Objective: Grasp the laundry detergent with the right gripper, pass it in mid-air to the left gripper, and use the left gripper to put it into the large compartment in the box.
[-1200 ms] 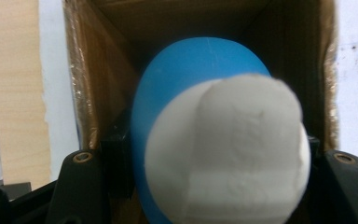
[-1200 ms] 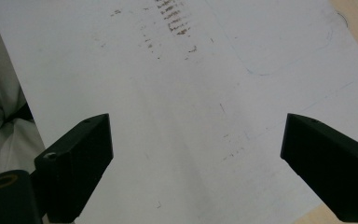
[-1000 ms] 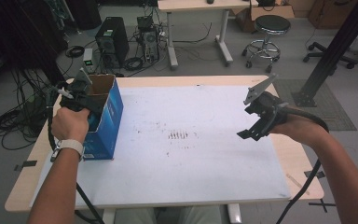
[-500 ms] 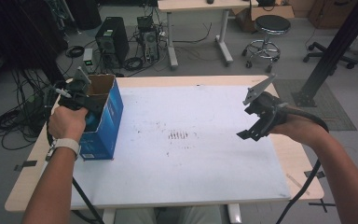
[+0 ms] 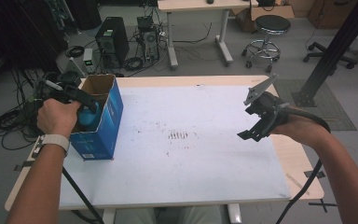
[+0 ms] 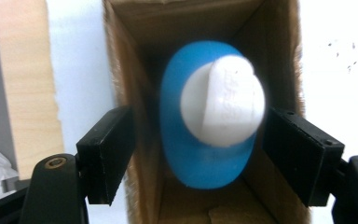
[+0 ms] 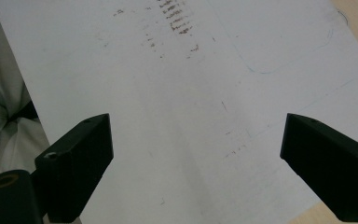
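the table (image 5: 191,186) is the largest thing here, a white sheet over a pale wooden top, with a patch of small dark marks (image 5: 178,135) near its middle; in the right gripper view the same marks (image 7: 175,16) lie far up the sheet; on the table's left part stands a blue cardboard box (image 5: 103,126), upright, its top open and its brown inside showing; inside the box sits a blue bottle (image 6: 200,140) with a white cap (image 6: 223,100), seen end-on from above in the left gripper view and a little blurred; in the high view a bit of the blue bottle (image 5: 87,117) shows at the box's mouth beside the person's left hand (image 5: 56,116); the left tongs (image 6: 200,154) hang over the open box, set wide, one jaw outside the box's wall and the other at the opposite wall, neither touching the bottle; the right tongs (image 5: 254,133) hover above the right part of the table, well apart from the box, held in the right hand (image 5: 298,128); seen along its own jaws, the right tongs (image 7: 196,163) stand wide with bare white sheet between them.
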`<state>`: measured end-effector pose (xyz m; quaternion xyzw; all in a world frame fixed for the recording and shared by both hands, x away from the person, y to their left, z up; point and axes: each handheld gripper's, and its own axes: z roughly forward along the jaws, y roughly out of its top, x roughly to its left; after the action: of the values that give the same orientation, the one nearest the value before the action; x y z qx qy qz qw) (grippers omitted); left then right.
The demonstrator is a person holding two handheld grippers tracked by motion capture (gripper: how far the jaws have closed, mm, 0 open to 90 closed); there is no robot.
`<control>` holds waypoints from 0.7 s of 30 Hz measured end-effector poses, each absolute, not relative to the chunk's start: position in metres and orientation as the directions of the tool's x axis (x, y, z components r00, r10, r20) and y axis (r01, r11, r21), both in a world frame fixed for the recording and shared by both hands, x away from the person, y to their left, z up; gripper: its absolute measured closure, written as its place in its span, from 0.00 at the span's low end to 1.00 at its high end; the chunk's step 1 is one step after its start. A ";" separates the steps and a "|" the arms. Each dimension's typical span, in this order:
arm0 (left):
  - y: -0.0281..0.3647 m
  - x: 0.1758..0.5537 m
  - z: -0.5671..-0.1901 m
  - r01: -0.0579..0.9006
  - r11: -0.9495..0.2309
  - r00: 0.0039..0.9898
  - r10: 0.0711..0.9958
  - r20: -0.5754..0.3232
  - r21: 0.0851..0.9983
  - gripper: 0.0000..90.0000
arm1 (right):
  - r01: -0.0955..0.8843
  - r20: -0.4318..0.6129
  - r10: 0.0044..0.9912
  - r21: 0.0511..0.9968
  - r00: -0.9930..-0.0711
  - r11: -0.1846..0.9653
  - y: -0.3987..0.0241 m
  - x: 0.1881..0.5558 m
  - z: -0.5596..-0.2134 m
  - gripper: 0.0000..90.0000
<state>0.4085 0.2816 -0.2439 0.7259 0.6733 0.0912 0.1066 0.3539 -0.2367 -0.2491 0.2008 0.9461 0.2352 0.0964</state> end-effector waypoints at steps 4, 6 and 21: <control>0.281 0.405 -0.231 0.951 -0.079 0.086 0.996 -0.011 0.300 0.29 | 0.332 -0.090 0.423 0.484 -0.901 0.810 -0.236 0.353 -0.248 0.10; 0.281 0.403 -0.225 0.946 -0.087 0.096 0.995 -0.015 0.311 0.29 | 0.330 -0.092 0.421 0.481 -0.902 0.812 -0.236 0.353 -0.248 0.10; 0.236 0.394 -0.174 0.887 -0.282 0.310 0.951 -0.019 0.365 0.23 | 0.331 -0.094 0.422 0.478 -0.902 0.814 -0.232 0.350 -0.243 0.10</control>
<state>0.3943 0.2360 -0.1737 0.7941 0.5787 0.1016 0.1557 0.3495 -0.2325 -0.2434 0.1987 0.9472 0.2317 0.0981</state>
